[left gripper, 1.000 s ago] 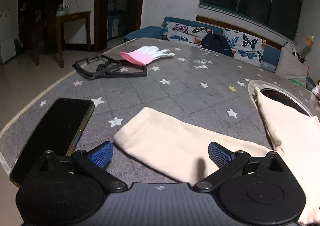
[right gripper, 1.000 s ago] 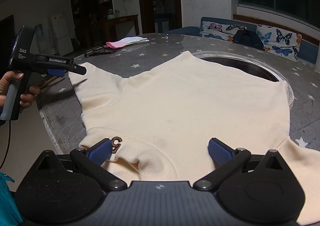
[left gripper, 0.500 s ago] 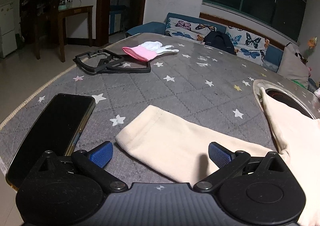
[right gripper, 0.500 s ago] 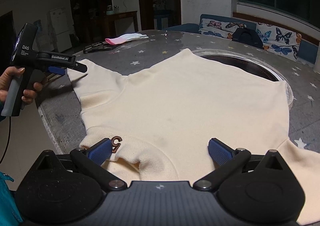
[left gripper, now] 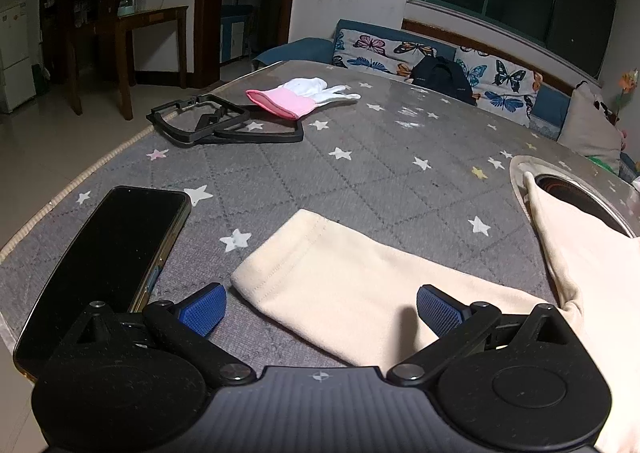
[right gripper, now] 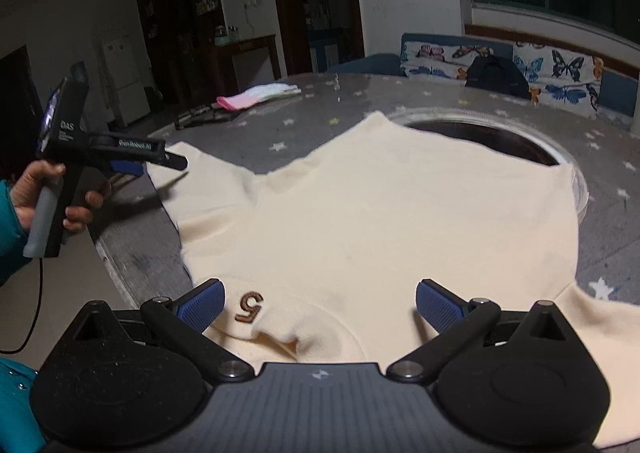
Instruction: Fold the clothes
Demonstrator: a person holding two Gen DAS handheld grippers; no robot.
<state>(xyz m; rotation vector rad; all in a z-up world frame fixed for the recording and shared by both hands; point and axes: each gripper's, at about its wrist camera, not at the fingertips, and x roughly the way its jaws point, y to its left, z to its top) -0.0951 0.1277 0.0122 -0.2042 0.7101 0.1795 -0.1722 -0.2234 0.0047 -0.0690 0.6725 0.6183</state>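
A cream sweatshirt (right gripper: 380, 205) lies spread flat on the grey star-patterned table, its collar with a brown emblem (right gripper: 249, 307) nearest the right gripper. One sleeve (left gripper: 340, 285) stretches out to the left, its cuff (left gripper: 276, 253) in front of my left gripper. My left gripper (left gripper: 320, 311) is open, its blue pads either side of the sleeve, above it. It also shows in the right wrist view (right gripper: 160, 161), held by a hand. My right gripper (right gripper: 320, 305) is open over the collar.
A black phone (left gripper: 108, 265) lies left of the sleeve near the table edge. Black frames (left gripper: 216, 125) and a pink-and-white glove (left gripper: 296, 97) lie further back. A round opening (right gripper: 480, 137) in the table sits under the sweatshirt's far hem. A sofa stands behind.
The left gripper has risen and tilted a little over the sleeve. The right gripper has edged forward over the collar. Both stay open.
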